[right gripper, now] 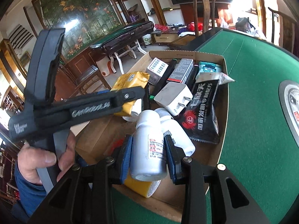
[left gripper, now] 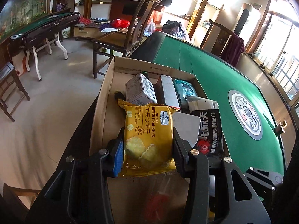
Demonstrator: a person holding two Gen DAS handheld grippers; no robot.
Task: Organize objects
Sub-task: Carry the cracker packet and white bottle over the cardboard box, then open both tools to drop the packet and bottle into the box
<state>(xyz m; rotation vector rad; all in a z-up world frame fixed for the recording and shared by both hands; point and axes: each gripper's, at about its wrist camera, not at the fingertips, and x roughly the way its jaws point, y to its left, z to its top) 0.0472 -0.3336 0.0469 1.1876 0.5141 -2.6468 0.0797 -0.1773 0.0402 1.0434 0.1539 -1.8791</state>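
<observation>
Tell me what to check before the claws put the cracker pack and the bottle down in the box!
1. Left claw holds the yellow cracker pack firmly: ok, pads press both sides.
2. Right claw holds the white bottle firmly: ok.
3. Both loads are over the cardboard box: ok.
4. Free floor under the cracker pack: ok, bare cardboard shows below it.
5. Free floor under the bottle: not ok, a yellow tape roll and a second white bottle lie close.
6. Claws clear of each other: cannot tell, they look close.
</observation>
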